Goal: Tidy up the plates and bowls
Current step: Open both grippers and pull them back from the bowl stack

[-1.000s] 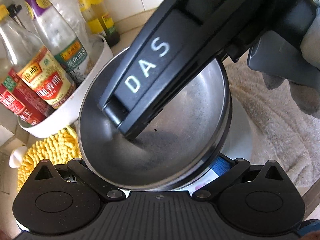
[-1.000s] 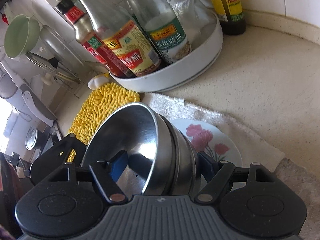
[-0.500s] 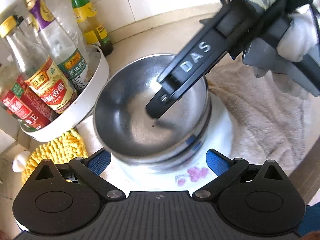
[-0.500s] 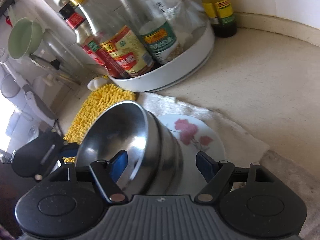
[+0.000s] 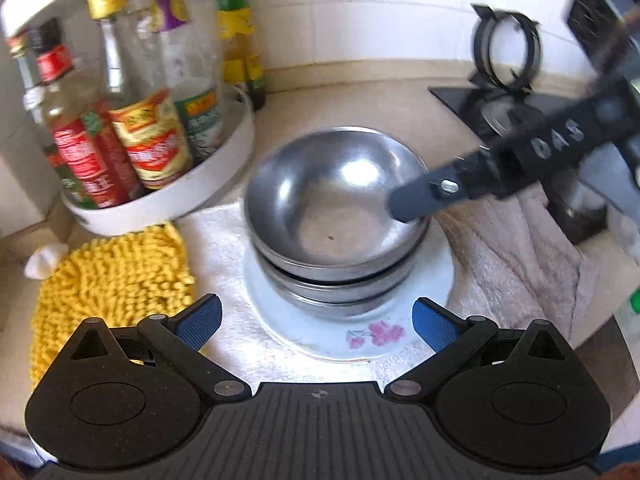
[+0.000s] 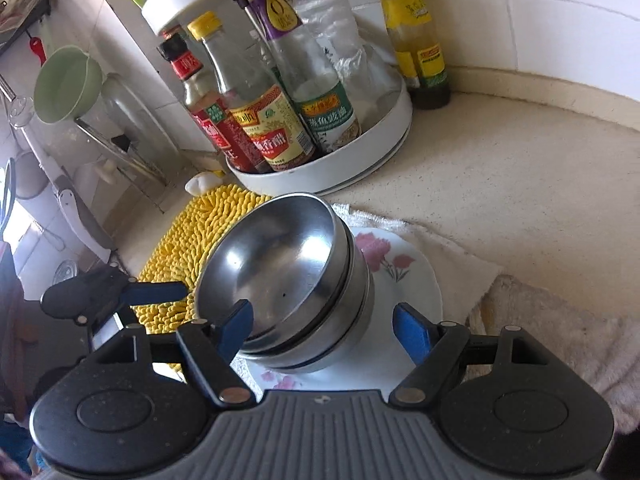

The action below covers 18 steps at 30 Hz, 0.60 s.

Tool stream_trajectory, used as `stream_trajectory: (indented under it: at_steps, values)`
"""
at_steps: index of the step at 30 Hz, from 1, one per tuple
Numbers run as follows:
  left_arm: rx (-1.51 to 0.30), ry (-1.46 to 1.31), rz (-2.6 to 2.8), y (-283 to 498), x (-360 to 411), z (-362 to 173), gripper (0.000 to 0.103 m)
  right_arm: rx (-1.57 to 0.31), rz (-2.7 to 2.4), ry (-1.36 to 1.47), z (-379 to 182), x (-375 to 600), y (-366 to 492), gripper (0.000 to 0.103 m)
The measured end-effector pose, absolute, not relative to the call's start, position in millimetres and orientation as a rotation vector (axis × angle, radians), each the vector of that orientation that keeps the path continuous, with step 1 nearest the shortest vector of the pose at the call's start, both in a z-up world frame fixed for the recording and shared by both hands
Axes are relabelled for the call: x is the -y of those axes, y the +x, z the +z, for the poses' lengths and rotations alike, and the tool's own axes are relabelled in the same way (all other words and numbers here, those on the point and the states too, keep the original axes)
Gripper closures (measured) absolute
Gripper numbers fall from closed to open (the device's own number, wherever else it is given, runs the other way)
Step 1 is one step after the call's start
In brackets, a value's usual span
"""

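Bowls [image 5: 340, 220], steel and nested, sit on a flowered plate [image 5: 360, 336] atop a towel [image 5: 520, 248], we judge for draining. We find the left gripper [image 5: 316, 320] wide open and empty at six o'clock. The right gripper [image 6: 320, 326] likewise gapes, clear of the stack; its arm reads "DAS". At ten o'clock, a white turntable [image 5: 192, 196] groups sauce bottles [image 5: 152, 140]; labels are Chinese.

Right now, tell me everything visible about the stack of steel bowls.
The stack of steel bowls is shiny, dented-looking metal, at least three nested, upright, mouth up and empty apart from a dark speck inside. It sits on the floral plate, which lies on a towel. Neither gripper grips it; both stand open.
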State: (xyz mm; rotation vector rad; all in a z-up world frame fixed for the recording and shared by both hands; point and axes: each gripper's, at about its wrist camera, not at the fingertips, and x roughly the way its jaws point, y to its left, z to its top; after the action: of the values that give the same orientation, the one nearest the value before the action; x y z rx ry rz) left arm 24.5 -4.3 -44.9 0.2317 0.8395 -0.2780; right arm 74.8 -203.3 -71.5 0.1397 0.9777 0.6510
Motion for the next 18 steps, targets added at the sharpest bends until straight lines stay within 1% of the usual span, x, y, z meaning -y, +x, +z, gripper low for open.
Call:
stream_trajectory:
  at_steps: [7,13,18]
  values:
    - [-0.774,0.106,-0.18,10,-11,-28,0.0,-0.847,0.629,0.088,-49,206,41,0.007]
    - [-0.732,0.062,-0.061,4,-8,-21,0.0,-0.795,0.618,0.044,-45,207,18,0.005]
    - [-0.713,0.009,0.01,-6,3,-19,0.0,-0.788,0.59,0.092,-47,219,7,0.005]
